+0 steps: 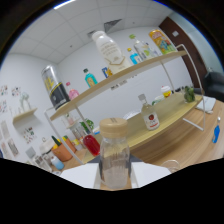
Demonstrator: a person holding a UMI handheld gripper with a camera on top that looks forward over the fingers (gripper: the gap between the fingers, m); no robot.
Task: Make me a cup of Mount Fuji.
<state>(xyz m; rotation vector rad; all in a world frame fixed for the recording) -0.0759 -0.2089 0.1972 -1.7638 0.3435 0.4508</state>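
I see the clear jar (114, 155) with the tan lid sitting dead ahead at my gripper's 12 o'clock, likely carried tilted toward the bench (190, 135); I cannot tell the gripper's state, fingers hidden; small bottle (149, 116) at 1 o'clock.

Even, bright indoor light fills the room, and a ceiling lamp (64, 4) glares at the top rim. Shadows are faint. The fisheye lens bows the wooden shelf (120, 80) and tilts the walls; black surrounds the round view. Everything looks soft, and the clear jar (114, 155) nearest the lens is blurred.
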